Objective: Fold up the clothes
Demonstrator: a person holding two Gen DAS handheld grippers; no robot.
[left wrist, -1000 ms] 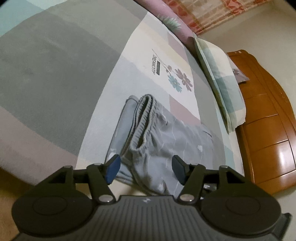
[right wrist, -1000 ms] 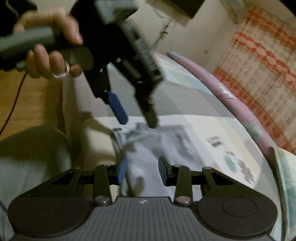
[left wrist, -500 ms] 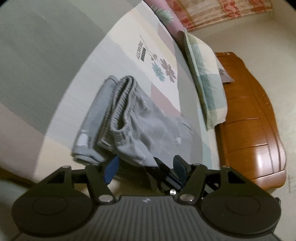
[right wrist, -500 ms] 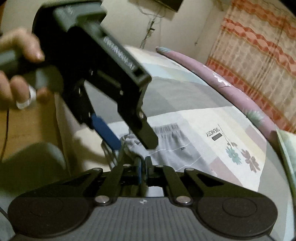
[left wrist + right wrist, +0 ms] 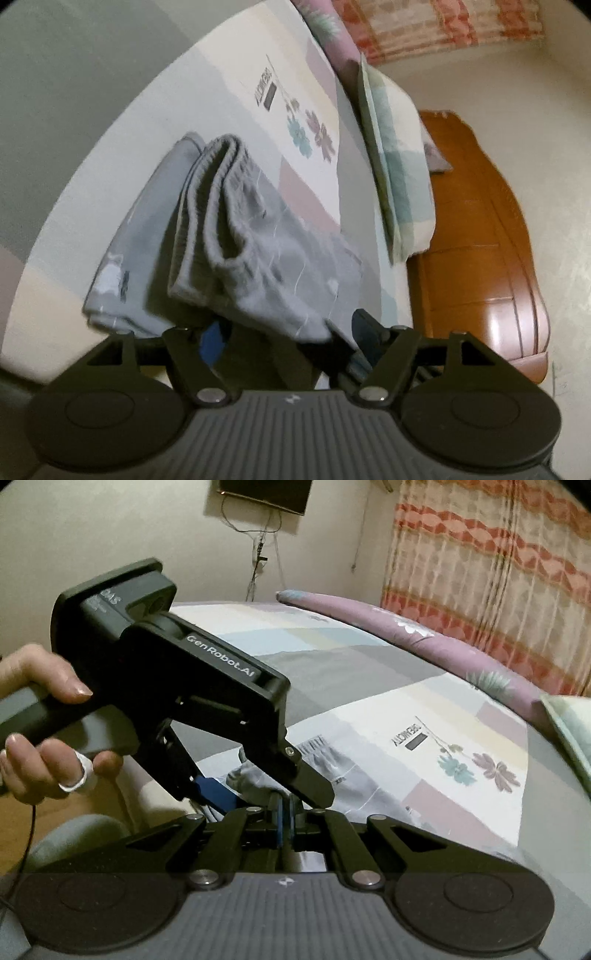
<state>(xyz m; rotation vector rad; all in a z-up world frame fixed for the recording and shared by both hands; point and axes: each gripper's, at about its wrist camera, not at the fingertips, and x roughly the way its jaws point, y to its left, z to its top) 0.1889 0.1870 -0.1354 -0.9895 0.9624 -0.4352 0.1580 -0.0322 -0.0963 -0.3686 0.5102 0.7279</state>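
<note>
Meanwhile, the grey shorts [image 5: 243,236] are lying folded on the patchwork bedsheet [image 5: 122,122], their near edge lifting off it; the left gripper [image 5: 284,332] is hovering with its jaws spreading either side of that edge, not pressing it; the right gripper [image 5: 285,821] is pinching the cloth, its jaws pressing together on the hem; a hand [image 5: 48,731] is gripping the left gripper's handle.

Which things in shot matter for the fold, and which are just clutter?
In play:
- grey garment, partly folded on the bed
- right gripper, shut on the garment's near edge
- left gripper, jaws opening around the garment's near edge

Lying about:
- patterned bedsheet
- pillow
- wooden headboard
- curtain
- wall-mounted screen
</note>
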